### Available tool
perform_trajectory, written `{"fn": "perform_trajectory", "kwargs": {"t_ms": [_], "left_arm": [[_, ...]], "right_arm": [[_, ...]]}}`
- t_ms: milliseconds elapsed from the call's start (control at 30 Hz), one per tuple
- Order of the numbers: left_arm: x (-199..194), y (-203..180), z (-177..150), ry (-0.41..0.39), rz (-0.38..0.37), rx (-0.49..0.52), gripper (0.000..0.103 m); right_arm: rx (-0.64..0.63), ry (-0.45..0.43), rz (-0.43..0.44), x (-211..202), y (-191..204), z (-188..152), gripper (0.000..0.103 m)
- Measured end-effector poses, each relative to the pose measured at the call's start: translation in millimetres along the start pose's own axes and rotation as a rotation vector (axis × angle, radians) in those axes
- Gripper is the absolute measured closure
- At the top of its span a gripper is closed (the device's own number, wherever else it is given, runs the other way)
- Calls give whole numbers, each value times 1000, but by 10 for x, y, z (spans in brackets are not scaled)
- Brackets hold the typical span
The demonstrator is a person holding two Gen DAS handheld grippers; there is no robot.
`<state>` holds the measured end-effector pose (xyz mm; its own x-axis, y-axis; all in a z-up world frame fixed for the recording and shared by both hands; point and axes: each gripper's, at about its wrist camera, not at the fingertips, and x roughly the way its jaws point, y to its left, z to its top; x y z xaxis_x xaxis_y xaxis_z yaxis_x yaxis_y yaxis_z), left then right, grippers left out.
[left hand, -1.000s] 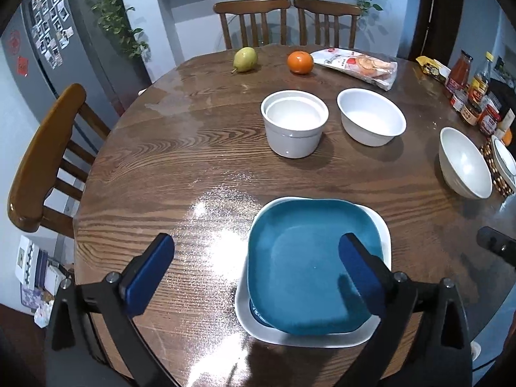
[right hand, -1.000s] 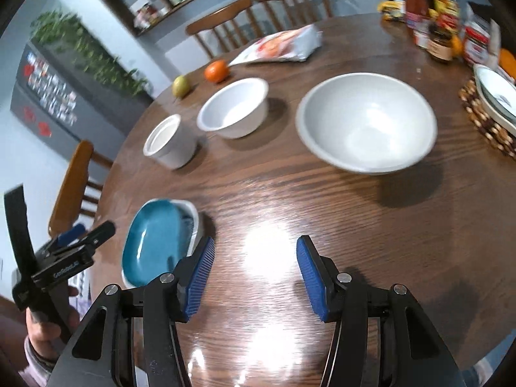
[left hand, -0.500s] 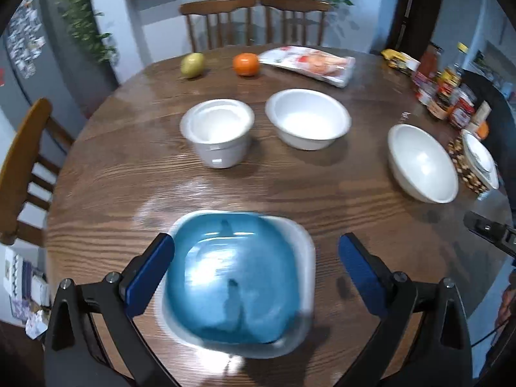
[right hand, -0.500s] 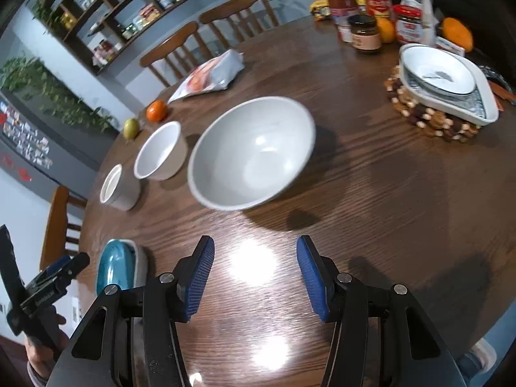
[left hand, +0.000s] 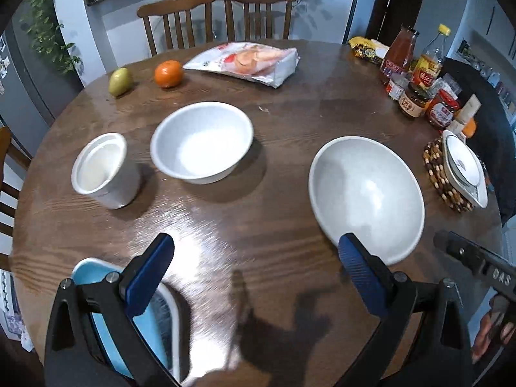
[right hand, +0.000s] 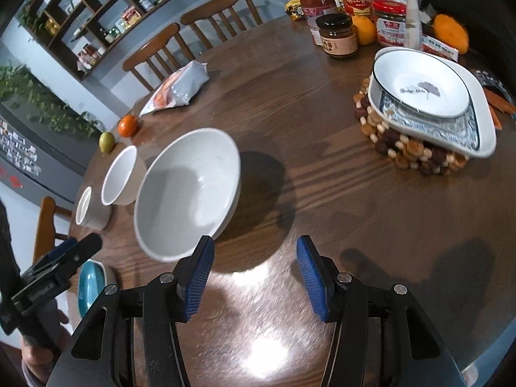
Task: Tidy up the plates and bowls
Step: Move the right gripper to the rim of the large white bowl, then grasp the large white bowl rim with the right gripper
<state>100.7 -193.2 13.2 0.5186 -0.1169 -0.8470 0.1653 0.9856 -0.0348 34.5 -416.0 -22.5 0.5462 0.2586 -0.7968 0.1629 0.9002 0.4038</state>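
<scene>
My left gripper (left hand: 254,271) is open and empty over bare wood; its right pad sits just in front of the large white bowl (left hand: 366,195). The teal plate (left hand: 154,325) stacked on a white plate lies under its left finger. A medium white bowl (left hand: 201,142) and a white cup-shaped bowl (left hand: 100,169) stand further back. My right gripper (right hand: 254,277) is open and empty, with the large white bowl (right hand: 187,193) just beyond its left pad. A stack of white and patterned dishes (right hand: 429,103) rests on a beaded trivet (right hand: 409,151) at the right.
On the round wooden table (left hand: 290,103) lie a pear (left hand: 120,81), an orange (left hand: 168,73) and a snack bag (left hand: 248,61) at the back. Jars and sauce bottles (left hand: 416,80) crowd the right edge. Two chairs (left hand: 216,16) stand behind, another at the left.
Both grippers have swept to the right across the table. In the left wrist view the teal plate slid from centre to lower left. The large bowl now lies close before both grippers.
</scene>
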Motion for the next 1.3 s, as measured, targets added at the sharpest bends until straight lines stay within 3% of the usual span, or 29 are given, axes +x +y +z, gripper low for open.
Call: {"fn": "perform_trajectory", "kwargs": {"t_ms": [200,500,767,867,933,1300], "left_arm": [[312,-142,151,52,24,-33,5],[551,-238,191,103,13,-47,42],[549,-317,185,96,-21,-22,63],[552,-349,175,95,-16,0,70],[550,-360,168,97,-18,7,83],[182,-156,-69,53,6,-1,81]], "right_arm": [[-24,17,16,197,-59,253,49],[-67,39,39,470,25,453,50],[-127,60,86,571,110,481,86],[-136,64,97,599,152,468,90],[-135,71,113,602,186,453,90],[-212,82,138,412,531,173,90]]}}
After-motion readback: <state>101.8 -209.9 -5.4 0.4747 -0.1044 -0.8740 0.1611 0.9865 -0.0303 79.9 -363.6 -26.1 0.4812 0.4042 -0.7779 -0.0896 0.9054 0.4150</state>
